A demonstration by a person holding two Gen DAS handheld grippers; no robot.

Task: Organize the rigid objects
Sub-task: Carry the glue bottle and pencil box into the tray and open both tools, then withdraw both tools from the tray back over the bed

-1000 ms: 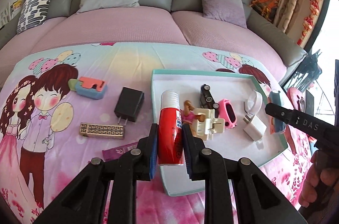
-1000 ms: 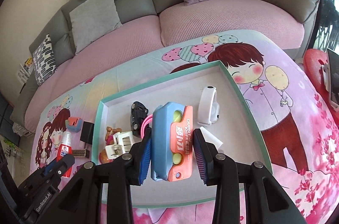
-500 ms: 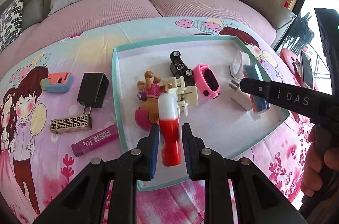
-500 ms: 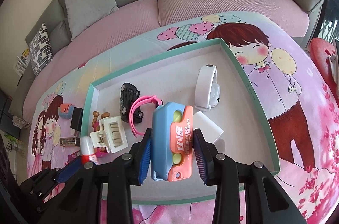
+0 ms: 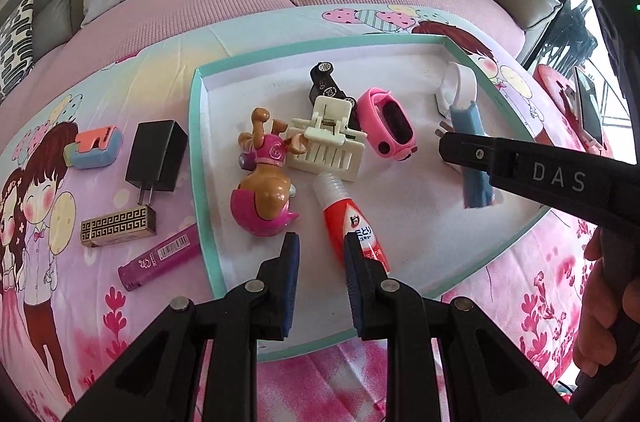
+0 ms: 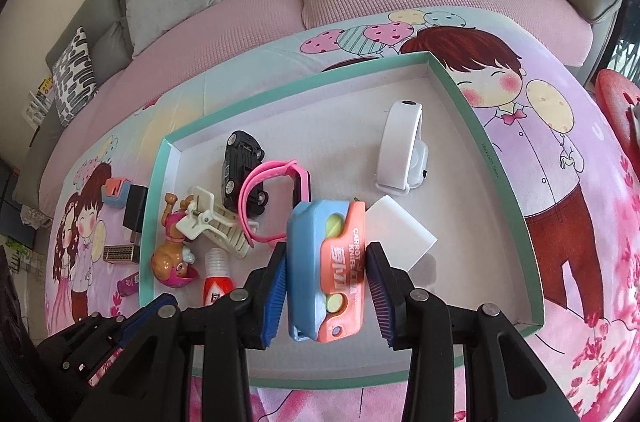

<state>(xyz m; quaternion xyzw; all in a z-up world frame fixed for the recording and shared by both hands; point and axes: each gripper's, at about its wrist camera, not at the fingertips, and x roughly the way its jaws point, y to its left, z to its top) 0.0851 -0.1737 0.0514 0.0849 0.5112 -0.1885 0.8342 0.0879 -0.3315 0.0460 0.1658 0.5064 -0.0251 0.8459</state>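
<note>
A teal-rimmed white tray (image 5: 199,126) lies on a cartoon-print cover. My left gripper (image 5: 320,258) is open over the tray's near side; the red glue bottle (image 5: 350,218) lies in the tray against its right finger, free of the jaws. My right gripper (image 6: 326,278) has its jaws parted around the blue and orange carrot knife (image 6: 326,262), which rests in the tray; the right pad stands off it. The knife also shows in the left wrist view (image 5: 472,158).
In the tray lie a pup toy (image 5: 264,190), a white clip (image 5: 328,142), a black toy car (image 5: 326,86), a pink watch (image 5: 390,126), a white band (image 6: 402,150) and a white block (image 6: 400,234). Left of the tray: black charger (image 5: 156,154), gold box (image 5: 118,230), purple tube (image 5: 160,262), small knife (image 5: 94,146).
My left gripper lowered the glue bottle into the tray and opened, leaving it lying there. My right gripper lowered the carrot knife into the tray and its jaws spread.
</note>
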